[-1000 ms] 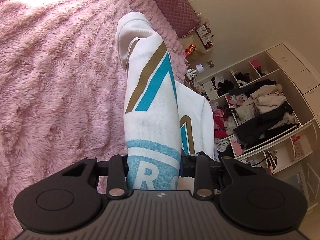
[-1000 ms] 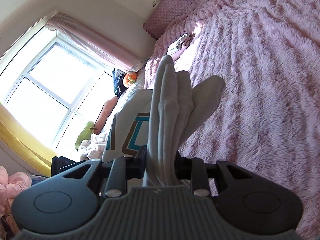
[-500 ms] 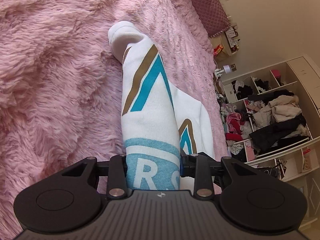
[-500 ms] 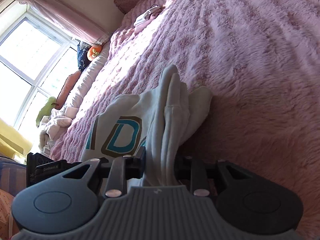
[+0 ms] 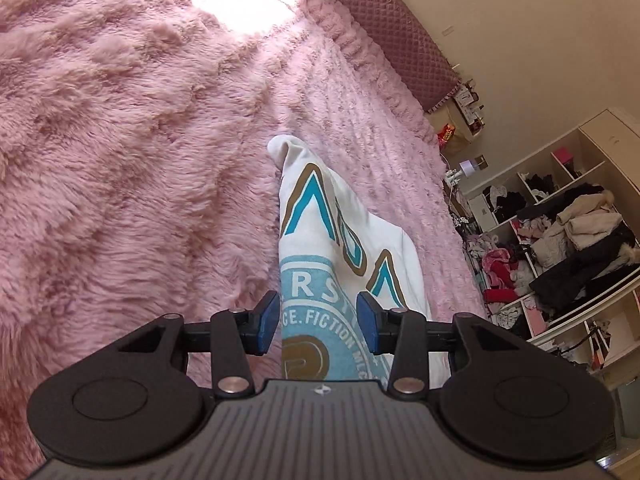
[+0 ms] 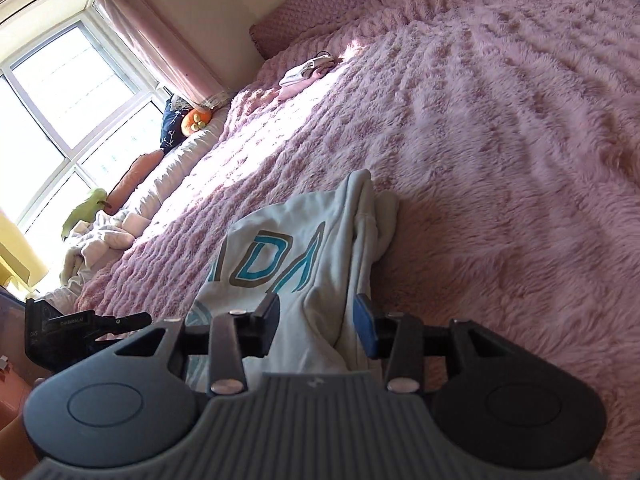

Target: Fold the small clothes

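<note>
A small white garment (image 5: 344, 248) with teal and brown letters and a light-blue round print lies on the pink fluffy bedspread (image 5: 140, 160). The left gripper (image 5: 318, 322) straddles its near edge. Its jaws are opening, and the blue pads stand off the cloth on both sides. In the right wrist view the same garment (image 6: 288, 256) lies folded over, its bunched edge at the right. Around that near edge sits the right gripper (image 6: 316, 326), its jaws opening too, with gaps between pads and cloth. The left gripper (image 6: 80, 326) shows at the lower left of that view.
The bedspread (image 6: 500, 160) stretches far ahead to a quilted headboard (image 5: 400, 32). A small pile of clothes (image 6: 308, 70) lies near the headboard. Shelves (image 5: 560, 240) stuffed with clothes stand beyond the bed's edge. A window (image 6: 60, 100) and a heap of linen (image 6: 96, 244) lie left.
Both grippers came down with the garment, which hung from them before and now lies on the bedspread. Both pairs of jaws have parted and let go of the cloth.
</note>
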`<state>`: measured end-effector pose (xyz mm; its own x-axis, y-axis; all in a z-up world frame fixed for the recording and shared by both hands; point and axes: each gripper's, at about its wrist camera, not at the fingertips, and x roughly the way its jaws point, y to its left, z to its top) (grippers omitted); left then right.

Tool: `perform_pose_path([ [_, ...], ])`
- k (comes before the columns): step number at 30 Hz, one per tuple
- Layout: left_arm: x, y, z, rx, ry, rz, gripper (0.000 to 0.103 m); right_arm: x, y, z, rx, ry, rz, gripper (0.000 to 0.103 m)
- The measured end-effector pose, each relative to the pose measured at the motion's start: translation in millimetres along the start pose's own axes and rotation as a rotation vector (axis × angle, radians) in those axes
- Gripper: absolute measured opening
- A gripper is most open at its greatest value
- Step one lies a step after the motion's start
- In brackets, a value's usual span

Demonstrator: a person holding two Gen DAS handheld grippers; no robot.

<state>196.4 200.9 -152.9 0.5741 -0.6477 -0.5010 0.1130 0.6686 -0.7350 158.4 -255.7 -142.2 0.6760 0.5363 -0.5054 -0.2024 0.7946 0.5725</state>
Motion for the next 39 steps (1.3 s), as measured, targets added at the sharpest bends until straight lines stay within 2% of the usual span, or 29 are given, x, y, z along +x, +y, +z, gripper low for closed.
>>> perform_pose_path([
  [5,-6.5,-36.2,-57.0,0.042,-0.001,-0.057,0.047,-29.7,10.1,-45.8,-0.012,-0.009,-0.037,0.038],
  [8,8.1,-33.9,-78.1,0.004,0.025,-0.074,0.047,-26.6,11.0,-61.0,-0.003,0.029,-0.076,0.037],
  [10,17.7,-27.1,-86.1,-0.020,0.038,-0.040,0.047,-20.1,12.6,-67.5,-0.013,0.062,-0.102,0.026],
  [12,24.7,-18.3,-91.7,-0.034,0.030,-0.011,0.047,-15.0,13.1,-70.5,-0.021,0.090,-0.104,0.005],
  [14,27.7,-9.8,-93.3,-0.077,0.019,-0.017,0.047,-12.5,14.4,-71.4,-0.024,0.091,-0.114,0.000],
  [18,27.1,-8.4,-94.2,-0.108,-0.001,-0.016,0.047,-13.4,22.9,-72.2,-0.051,0.076,-0.157,0.000],
  [23,25.5,-30.8,-97.5,-0.017,0.005,0.014,0.050,-35.2,37.3,-58.6,-0.109,0.000,-0.203,0.000],
  [28,37.6,-28.4,-102.5,0.005,0.022,0.046,0.050,-8.2,10.5,-73.7,-0.080,0.101,-0.237,0.000],
  [33,31.4,-32.7,-98.1,0.004,0.023,0.044,0.050,-6.8,-1.4,-79.1,-0.007,0.075,-0.206,0.001],
  [35,23.3,-40.9,-92.0,0.014,-0.005,0.030,0.050,-14.8,0.1,-73.4,0.012,0.059,-0.171,0.011],
  [36,20.0,-43.6,-89.0,0.018,-0.021,0.023,0.050,-20.2,4.1,-66.6,0.007,0.041,-0.161,0.023],
  [38,13.7,-55.3,-76.7,0.051,-0.069,0.022,0.050,-25.5,10.7,-49.3,-0.015,0.003,-0.140,0.031],
  [39,12.7,-59.6,-70.8,0.073,-0.087,0.034,0.051,-25.7,14.0,-38.4,-0.026,-0.020,-0.131,0.031],
])
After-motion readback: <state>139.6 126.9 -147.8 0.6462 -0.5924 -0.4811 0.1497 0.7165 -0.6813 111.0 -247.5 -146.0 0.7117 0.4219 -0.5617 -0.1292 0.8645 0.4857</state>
